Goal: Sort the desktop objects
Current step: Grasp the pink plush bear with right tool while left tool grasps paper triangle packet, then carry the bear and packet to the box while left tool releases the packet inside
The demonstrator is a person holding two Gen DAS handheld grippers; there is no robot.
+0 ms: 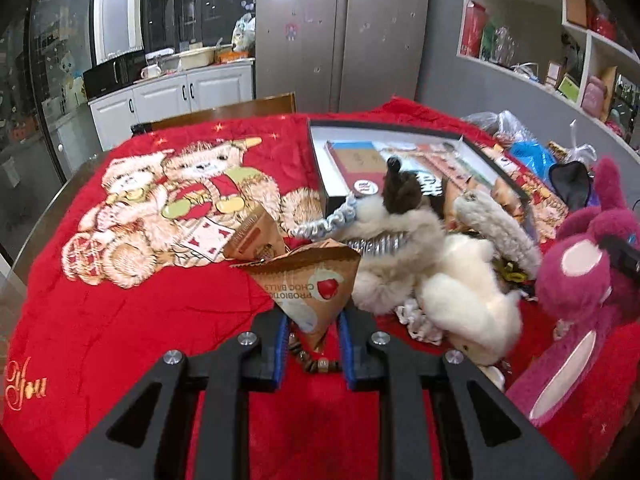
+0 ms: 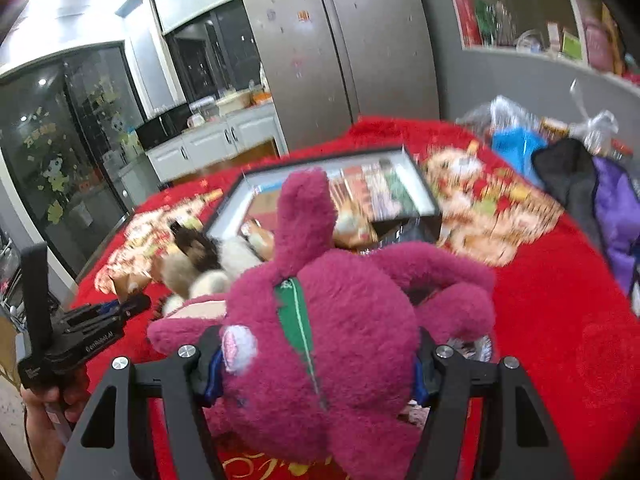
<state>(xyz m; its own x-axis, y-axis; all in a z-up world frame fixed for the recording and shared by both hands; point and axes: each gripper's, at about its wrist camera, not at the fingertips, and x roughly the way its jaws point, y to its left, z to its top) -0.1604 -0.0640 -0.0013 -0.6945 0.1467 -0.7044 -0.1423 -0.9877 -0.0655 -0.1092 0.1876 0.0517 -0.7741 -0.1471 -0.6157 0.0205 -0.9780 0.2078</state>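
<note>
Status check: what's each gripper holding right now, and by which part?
Right gripper clamps the magenta plush bear across its body. Left gripper straddles the bottom tip of the brown triangular snack packet, with gaps at both pads, so nothing is held yet.

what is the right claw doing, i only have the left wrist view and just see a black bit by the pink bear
observer: The right claw is shut on the magenta plush bear, squeezing it from both sides.
operator: anything on the side of the bear i cant see
observer: A green fabric strip runs down the middle seam.
operator: can you see my left claw from there
observer: Yes, the left claw is low at the left edge over the red blanket. A bare hand grips its handle.
</note>
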